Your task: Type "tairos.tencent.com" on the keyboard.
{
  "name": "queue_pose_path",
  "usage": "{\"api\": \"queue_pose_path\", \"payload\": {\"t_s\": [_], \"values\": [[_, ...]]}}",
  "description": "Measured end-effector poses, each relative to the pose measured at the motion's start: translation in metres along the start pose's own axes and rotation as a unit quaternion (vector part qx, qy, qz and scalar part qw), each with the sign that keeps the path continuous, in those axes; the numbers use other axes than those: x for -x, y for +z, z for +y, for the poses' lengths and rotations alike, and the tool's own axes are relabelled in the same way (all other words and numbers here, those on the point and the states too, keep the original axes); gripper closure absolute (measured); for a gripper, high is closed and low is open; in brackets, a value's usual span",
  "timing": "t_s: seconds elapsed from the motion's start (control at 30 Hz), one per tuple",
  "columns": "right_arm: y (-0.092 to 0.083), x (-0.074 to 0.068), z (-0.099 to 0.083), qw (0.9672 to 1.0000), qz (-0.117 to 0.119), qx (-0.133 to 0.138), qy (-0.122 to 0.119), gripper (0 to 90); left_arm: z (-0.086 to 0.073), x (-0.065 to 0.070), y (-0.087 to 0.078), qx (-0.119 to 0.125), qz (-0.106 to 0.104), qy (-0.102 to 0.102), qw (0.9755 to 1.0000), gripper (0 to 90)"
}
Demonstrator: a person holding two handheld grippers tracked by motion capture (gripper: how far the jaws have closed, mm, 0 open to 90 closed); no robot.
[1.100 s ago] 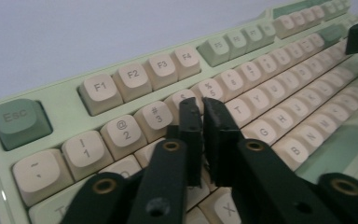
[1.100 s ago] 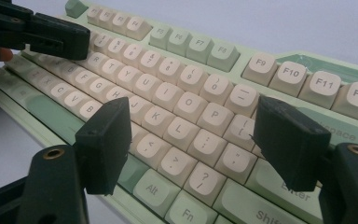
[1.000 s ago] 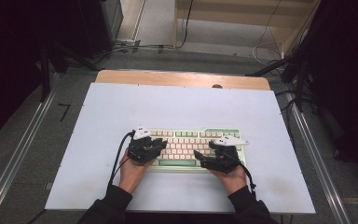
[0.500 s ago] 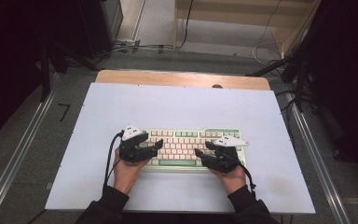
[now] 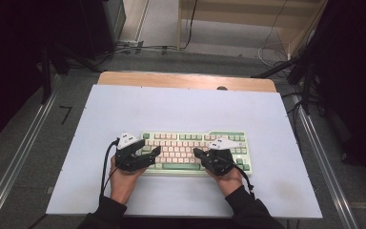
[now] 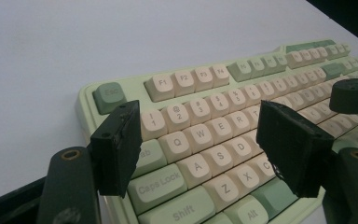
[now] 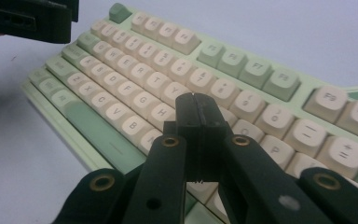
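Keyboard (image 5: 195,152): a pale green case with cream and green keycaps is laid flat on the white table top (image 5: 181,109), near the person's edge, long side parallel to that edge.
Left gripper (image 5: 143,155): it is held in the left hand (image 5: 124,179) over the keyboard's left end. The jaws are spread wide apart, with nothing clamped between them. In the left gripper view (image 6: 198,140) the letter keys Q, W, A, S and Z are seen in the gap below the pads.
Right gripper (image 5: 201,153): it is held in the right hand (image 5: 228,179) over the right half of the keyboard. The jaws have just been closing and are now pressed flat together, with nothing between them. In the right gripper view (image 7: 196,100) the joined tips are seen above the letter rows; contact with a key cannot be told.
Spacing: the two grippers are kept well apart, tips turned towards each other.
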State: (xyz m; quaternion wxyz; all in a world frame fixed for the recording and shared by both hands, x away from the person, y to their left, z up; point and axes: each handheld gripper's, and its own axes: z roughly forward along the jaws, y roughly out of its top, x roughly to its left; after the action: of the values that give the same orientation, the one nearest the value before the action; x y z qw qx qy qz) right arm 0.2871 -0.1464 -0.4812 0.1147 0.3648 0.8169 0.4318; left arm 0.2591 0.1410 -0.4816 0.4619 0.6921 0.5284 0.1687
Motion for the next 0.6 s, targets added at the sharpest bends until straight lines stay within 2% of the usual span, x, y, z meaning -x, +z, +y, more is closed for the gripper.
{"api": "queue_pose_path", "payload": {"t_s": [0.17,0.6], "values": [[0.005,-0.005,0.001,0.9999,0.012,-0.007,-0.01,87.6,-0.002,-0.002,-0.002,0.001,0.004,-0.003,1.0,31.5],[0.018,-0.015,0.001,0.9989,0.025,-0.03,-0.024,87.6,-0.005,-0.003,-0.006,-0.002,0.006,-0.005,1.0,31.6]]}}
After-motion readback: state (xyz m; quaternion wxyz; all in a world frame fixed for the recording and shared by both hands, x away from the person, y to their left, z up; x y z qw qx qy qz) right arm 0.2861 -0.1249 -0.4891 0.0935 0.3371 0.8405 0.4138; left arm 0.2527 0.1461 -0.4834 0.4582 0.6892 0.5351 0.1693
